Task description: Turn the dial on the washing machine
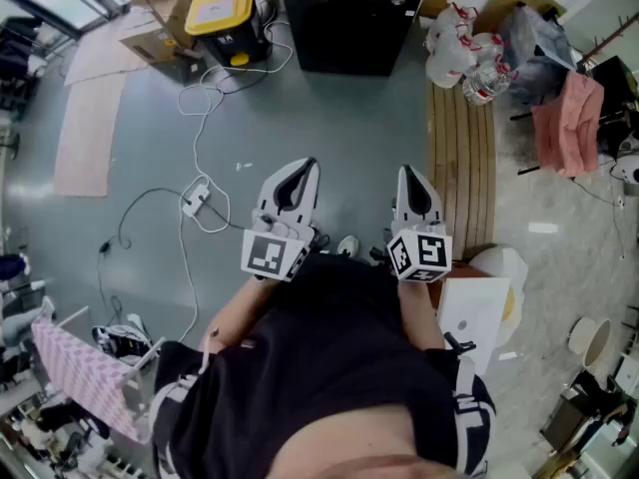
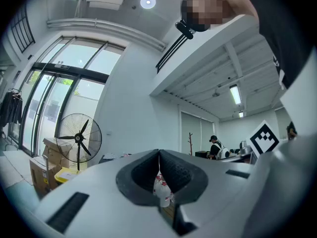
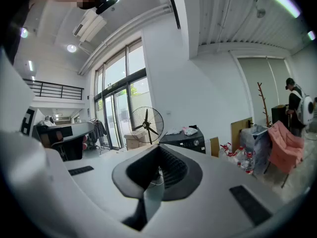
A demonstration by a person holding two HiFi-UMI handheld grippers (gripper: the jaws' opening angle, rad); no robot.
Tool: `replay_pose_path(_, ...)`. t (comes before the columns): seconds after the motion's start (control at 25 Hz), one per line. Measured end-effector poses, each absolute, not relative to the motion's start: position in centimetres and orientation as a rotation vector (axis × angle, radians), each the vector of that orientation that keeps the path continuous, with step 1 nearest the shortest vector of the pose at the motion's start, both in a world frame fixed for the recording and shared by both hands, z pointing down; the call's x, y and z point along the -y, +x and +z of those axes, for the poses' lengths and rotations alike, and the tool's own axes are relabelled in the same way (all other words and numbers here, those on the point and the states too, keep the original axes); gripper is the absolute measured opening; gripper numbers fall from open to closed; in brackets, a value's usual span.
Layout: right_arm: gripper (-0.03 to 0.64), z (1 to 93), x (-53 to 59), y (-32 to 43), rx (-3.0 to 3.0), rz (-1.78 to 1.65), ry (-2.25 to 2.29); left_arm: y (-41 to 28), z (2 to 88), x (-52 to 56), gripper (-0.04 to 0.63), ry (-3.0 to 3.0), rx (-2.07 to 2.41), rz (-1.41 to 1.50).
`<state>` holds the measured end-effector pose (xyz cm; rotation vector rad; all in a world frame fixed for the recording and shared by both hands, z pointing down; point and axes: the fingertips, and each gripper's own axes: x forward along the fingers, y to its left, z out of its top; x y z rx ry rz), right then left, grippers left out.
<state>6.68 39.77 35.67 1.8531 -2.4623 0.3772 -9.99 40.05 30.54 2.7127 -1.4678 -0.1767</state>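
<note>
The washing machine (image 1: pixel 349 23), a black box, stands against the far wall at the top of the head view, well apart from both of my grippers, with its dial (image 3: pixel 197 142) on the front panel toward the right side. At far left, a cardboard box (image 1: pixel 160 38) sits beside a bin with a yellow lid (image 1: pixel 222 8), just left of the machine. A white cord (image 1: pixel 200 118) trails from there down across the grey floor (image 1: pixel 329 128) to a power strip (image 1: pixel 195 202).

My left gripper (image 1: pixel 308 163) is held level in front of my body and points toward the machine; its jaws are closed tip to tip with nothing caught between them. My right gripper (image 1: pixel 407 171) sits just beside it, angled slightly downward, its jaws likewise pressed together and empty. Between the two, the bare floor runs up to the machine.

To the right, a strip of wooden slats (image 1: pixel 461 158) lies along the floor. Bags of plastic bottles (image 1: pixel 469 53) are heaped at its far end, next to the machine, and a pink cloth (image 1: pixel 569 123) hangs at the right edge.
</note>
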Motion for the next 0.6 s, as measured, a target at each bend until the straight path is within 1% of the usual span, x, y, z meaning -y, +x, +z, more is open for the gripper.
replay_pose_path(0.52,0.032,34.7,-40.0,5.4,2.538,0.346,1.852,-11.1,30.6,-40.7,0.021,2.714,1.45,-0.173)
replay_pose_path(0.56,0.088,34.7,-39.9,5.2,2.549,0.346,1.848,-11.2,30.7,-40.7,0.021,2.712,1.449,-0.172)
replay_pose_path(0.6,0.163,34.8,-39.7,4.9,2.551,0.347,1.841,-11.4,30.7,-40.6,0.021,2.711,1.448,-0.172)
